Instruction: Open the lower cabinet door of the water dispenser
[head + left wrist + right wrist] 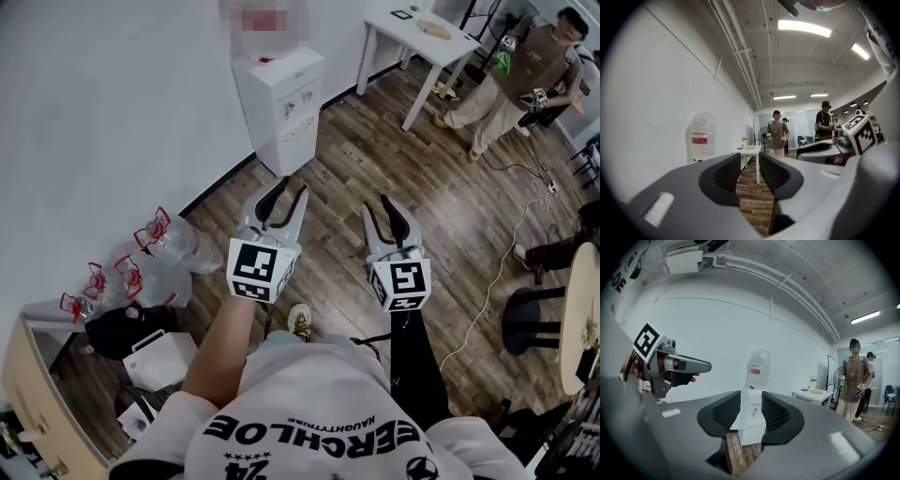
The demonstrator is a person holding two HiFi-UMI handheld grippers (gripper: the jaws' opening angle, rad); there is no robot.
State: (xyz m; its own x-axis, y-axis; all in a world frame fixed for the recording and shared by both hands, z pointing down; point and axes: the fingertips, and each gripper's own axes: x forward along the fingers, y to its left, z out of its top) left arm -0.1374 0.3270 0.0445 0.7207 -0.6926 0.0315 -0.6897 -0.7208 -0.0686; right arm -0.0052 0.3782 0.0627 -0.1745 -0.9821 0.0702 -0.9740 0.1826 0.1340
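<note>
The left gripper and the right gripper are both standing open and are holding nothing. They are pointing level toward the dispenser, which is standing against the wall, well apart from them. Its lower door is looking shut. I am judging the door a light, stiff, smooth panel. The jaws should be taking its free edge or handle recess and pulling gently, so the dispenser is not tipping.
</note>
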